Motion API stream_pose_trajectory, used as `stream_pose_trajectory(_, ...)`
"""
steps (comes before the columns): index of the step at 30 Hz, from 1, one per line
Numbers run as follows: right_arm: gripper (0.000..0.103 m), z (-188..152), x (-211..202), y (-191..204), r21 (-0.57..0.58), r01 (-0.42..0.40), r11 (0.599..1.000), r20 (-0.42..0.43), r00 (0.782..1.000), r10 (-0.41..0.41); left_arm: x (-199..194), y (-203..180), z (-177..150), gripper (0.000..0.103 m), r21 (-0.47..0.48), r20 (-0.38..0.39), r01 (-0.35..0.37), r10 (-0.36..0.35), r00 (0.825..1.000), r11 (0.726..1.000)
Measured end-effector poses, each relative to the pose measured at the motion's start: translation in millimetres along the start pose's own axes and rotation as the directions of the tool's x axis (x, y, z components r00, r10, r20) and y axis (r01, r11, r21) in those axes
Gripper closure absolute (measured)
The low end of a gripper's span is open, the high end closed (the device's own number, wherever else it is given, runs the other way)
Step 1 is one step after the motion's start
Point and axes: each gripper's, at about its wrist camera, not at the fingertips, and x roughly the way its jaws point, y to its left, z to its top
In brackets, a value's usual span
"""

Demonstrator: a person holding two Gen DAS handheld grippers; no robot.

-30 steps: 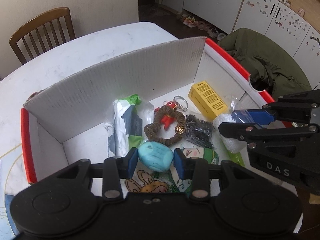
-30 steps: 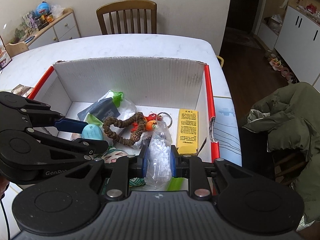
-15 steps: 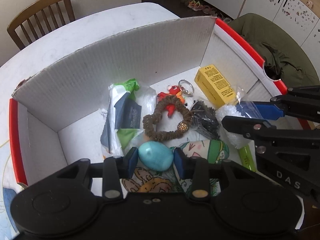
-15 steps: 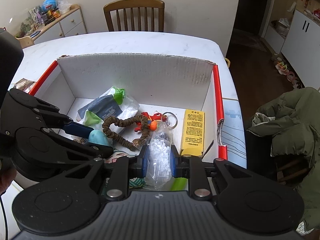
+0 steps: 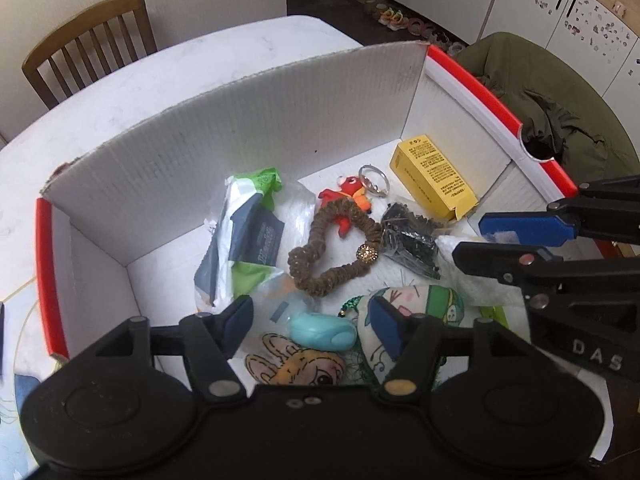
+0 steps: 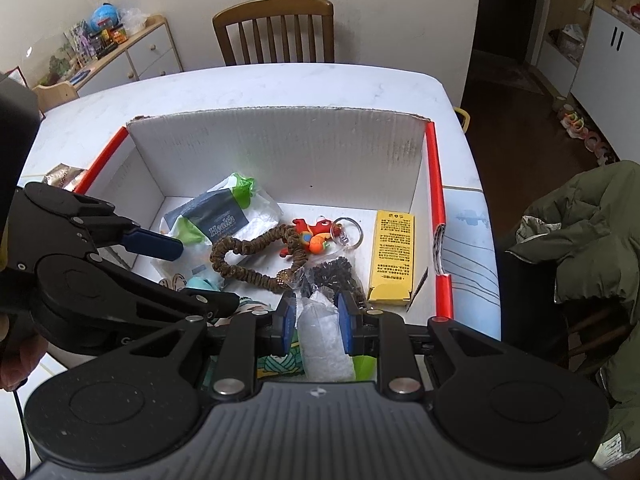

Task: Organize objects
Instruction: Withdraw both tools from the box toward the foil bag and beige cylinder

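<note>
White table (image 6: 280,88) (wooden chair (image 6: 274,28) behind); left tool (image 5: 312,320) released, right tool (image 6: 316,320) grasping bag (image 6: 322,340).

The box (image 5: 248,120) is white with red edges (image 6: 434,184). Inside are a yellow carton (image 5: 434,176), a brown scrunchie (image 5: 332,252), a turquoise egg (image 5: 322,332) and a red and orange keychain toy (image 6: 312,236). The gripper pads (image 6: 287,328) are blue.
</note>
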Motion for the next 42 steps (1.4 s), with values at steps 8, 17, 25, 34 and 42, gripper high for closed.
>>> stream_pose_trajectory(8, 0.079, -1, -22, 0, 0.016, -0.012, 1.0, 0.045, 0.999, 0.011, -19, 0, -5, 0.027, -0.019, 0.066, -0.003, 0.005, 0.998, 1.0)
stream_pose_trajectory(17, 0.075, -2, -44, 3, 0.027, -0.016, 0.999, 0.095, 0.995, 0.014, -54, 4, -11, 0.021, -0.039, 0.153, 0.002, 0.004, 0.988, 0.999)
stream_pose_trajectory(25, 0.075, -4, -63, 9, 0.03, -0.025, 0.999, 0.137, 0.99, 0.021, -88, 12, -21, 0.017, -0.07, 0.249, 0.005, 0.012, 0.968, 0.998)
stream_pose_trajectory(34, 0.075, -6, -84, 17, 0.049, -0.034, 0.998, 0.175, 0.984, 0.025, -129, 44, -44, 0.013, -0.134, 0.347, 0.009, 0.039, 0.937, 0.991)
stream_pose_trajectory(42, 0.071, -7, -89, 47, 0.046, -0.024, 0.999, 0.186, 0.982, 0.015, -152, 86, -75, 0.011, -0.181, 0.386, -0.014, 0.084, 0.919, 0.983)
